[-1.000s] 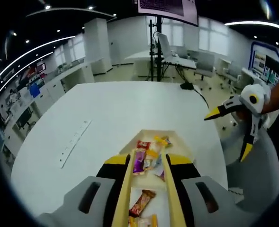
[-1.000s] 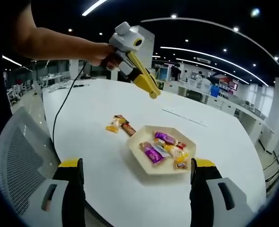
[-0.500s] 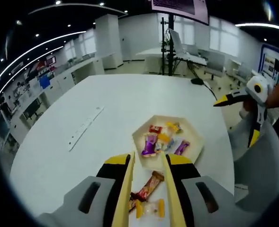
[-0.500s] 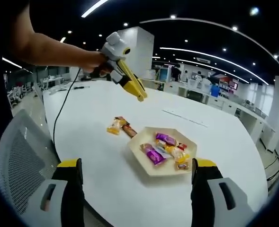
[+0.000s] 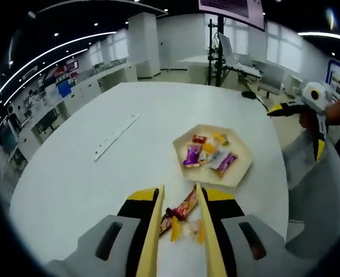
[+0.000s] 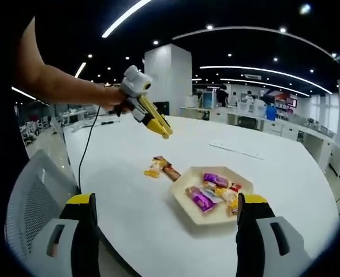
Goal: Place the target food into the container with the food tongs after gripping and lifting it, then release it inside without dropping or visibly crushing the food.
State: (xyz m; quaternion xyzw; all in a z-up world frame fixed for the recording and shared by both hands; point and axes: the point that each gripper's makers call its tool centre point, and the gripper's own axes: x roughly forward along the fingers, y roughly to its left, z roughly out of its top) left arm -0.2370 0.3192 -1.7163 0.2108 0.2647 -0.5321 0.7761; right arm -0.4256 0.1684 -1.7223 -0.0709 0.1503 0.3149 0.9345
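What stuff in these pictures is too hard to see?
- Snack wrappers in the tray: print too small to read, in both views.
- Yellow snack beside the tray: partly hidden by the left gripper in its own view.
- White strip on the table: too small to identify.
- Right gripper: jaw tips cut off by the bottom edge.

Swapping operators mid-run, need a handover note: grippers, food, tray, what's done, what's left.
Left gripper: jaws nearly closed, holding nothing, raised above the table over the two loose snacks.
Right gripper: wide open, empty, held back at the table edge near the chair.
Hexagonal tray: holds several wrapped snacks.
Outside it, beside its rim: a brown bar and a yellow-ended candy.
Done: some snacks already in the tray.
Left: grip, lift and release the two outside ones into it.
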